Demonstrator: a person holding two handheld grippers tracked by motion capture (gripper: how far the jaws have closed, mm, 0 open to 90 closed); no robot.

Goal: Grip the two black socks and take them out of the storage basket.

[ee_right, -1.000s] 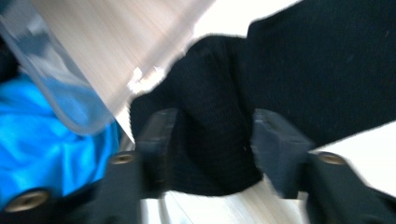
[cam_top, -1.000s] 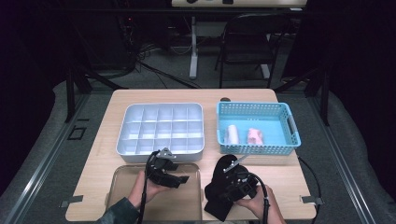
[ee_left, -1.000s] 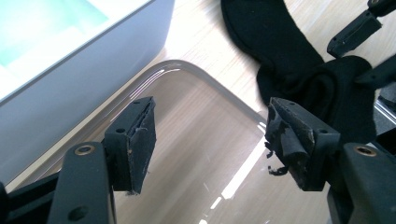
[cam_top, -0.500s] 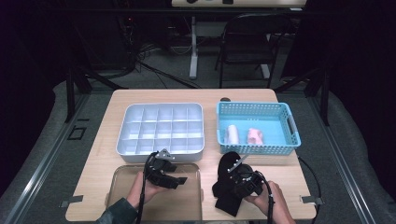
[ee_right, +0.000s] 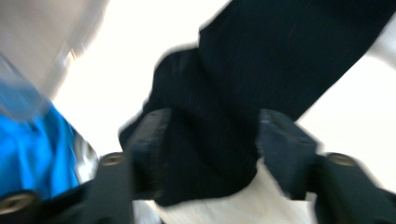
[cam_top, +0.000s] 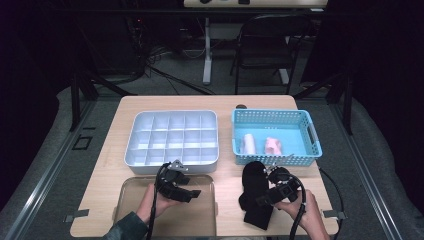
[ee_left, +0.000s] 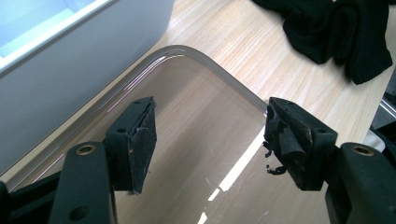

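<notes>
Clear plastic tray point(cam_top: 130, 210) at near left is hovered over by the left tongs point(cam_top: 192, 192), held apart and empty, likely ready to help. Right of it, the black sock point(cam_top: 256, 192) lies on the surface point(cam_top: 115, 172), straddled by the right tongs point(cam_top: 261, 201), whose jaws have just been opening around it.

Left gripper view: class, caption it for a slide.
Open left gripper poised over a clear tray, black sock beyond.

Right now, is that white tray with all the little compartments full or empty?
Empty. In the high view, every visible compartment of the white divided tray shows only bare white floor.
</notes>
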